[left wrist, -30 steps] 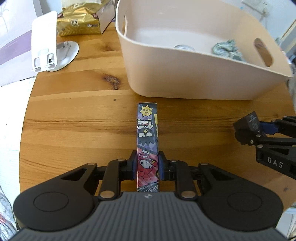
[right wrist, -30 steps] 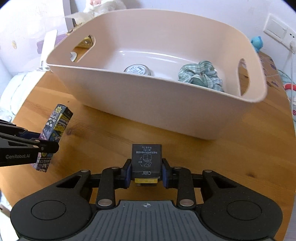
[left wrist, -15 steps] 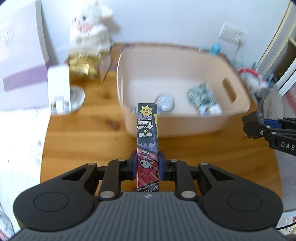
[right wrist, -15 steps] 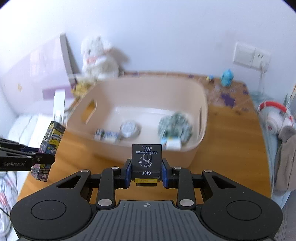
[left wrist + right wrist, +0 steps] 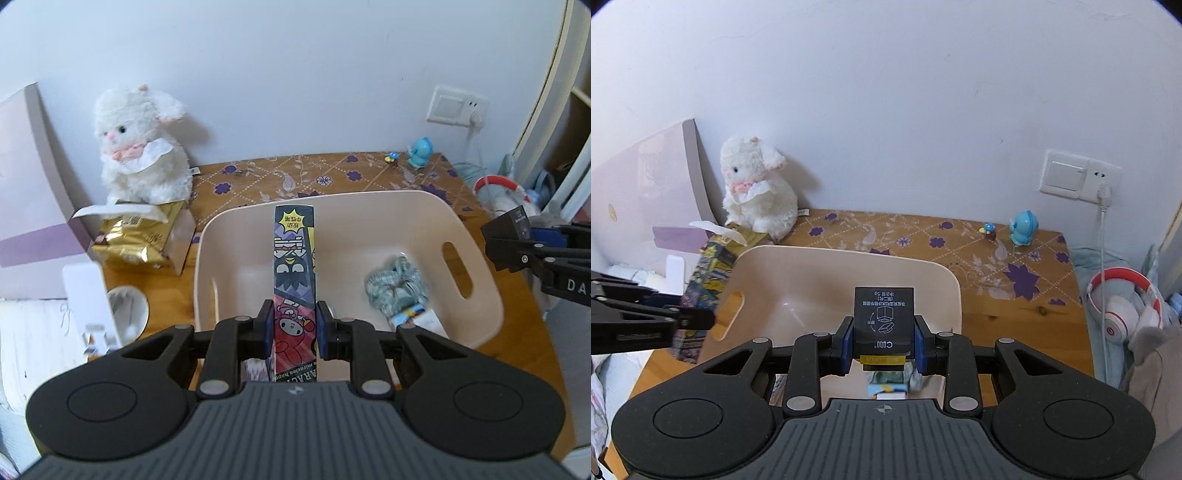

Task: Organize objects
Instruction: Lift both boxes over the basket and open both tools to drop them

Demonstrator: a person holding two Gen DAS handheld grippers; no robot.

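My left gripper [image 5: 294, 330] is shut on a long cartoon-print box [image 5: 294, 266] and holds it up over the cream bin [image 5: 480, 317]. The box also shows in the right wrist view [image 5: 705, 284], at the bin's left rim. My right gripper [image 5: 884, 345] is shut on a small black box [image 5: 884, 312] above the bin [image 5: 955, 291]. It shows at the right in the left wrist view, holding the black box [image 5: 508, 230]. A green checked cloth [image 5: 397, 286] and a small carton [image 5: 417, 319] lie in the bin.
A white plush toy [image 5: 138, 147] and a gold tissue pack [image 5: 133, 240] stand at the back left. A white phone stand [image 5: 94, 299] is left of the bin. A blue figurine [image 5: 1023, 227] and red-white headphones [image 5: 1123, 306] are at the right.
Both grippers have risen and moved from the table in front of the bin to above it, each still holding its box. The view now looks down into the bin.
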